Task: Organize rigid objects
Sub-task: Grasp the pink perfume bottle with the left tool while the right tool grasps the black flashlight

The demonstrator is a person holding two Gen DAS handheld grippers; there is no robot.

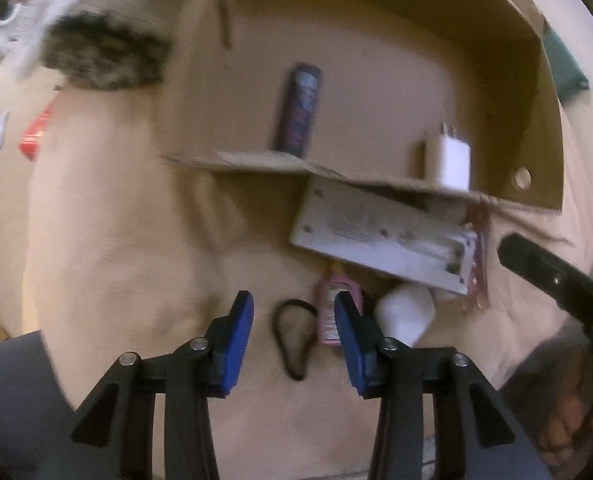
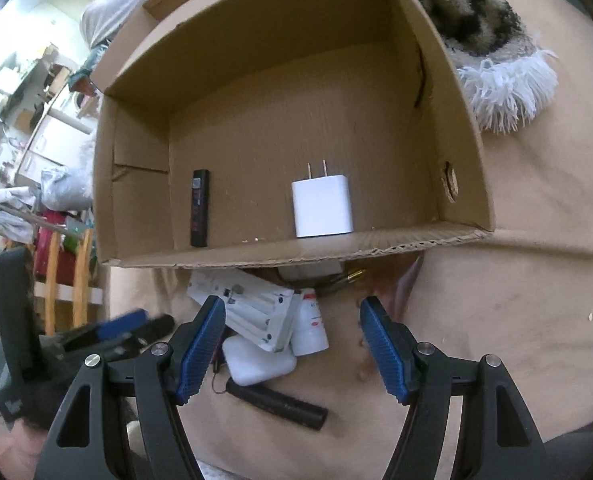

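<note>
An open cardboard box [image 2: 468,184] [image 1: 536,92] lies on a tan bed cover and holds a white wall charger [image 2: 322,206] [image 1: 448,160] and a dark stick-shaped item [image 2: 199,208] [image 1: 298,110]. In front of it is a pile: a white flat device [image 2: 256,312] [image 1: 380,236], a small white bottle [image 2: 310,330], a white case [image 2: 258,362] [image 1: 404,314], a black cylinder [image 2: 276,400], a pink bottle [image 1: 328,316] and a black loop [image 1: 294,340]. My left gripper [image 1: 294,336] is open over the loop. My right gripper [image 2: 292,344] is open over the pile.
A fuzzy striped blanket with white fringe [image 2: 492,52] [image 1: 100,52] lies beside the box. A red box [image 1: 36,136] sits far left. Room furniture and clutter [image 2: 28,152] show beyond the bed's left edge. The other gripper [image 1: 556,276] [image 2: 108,332] shows in each view.
</note>
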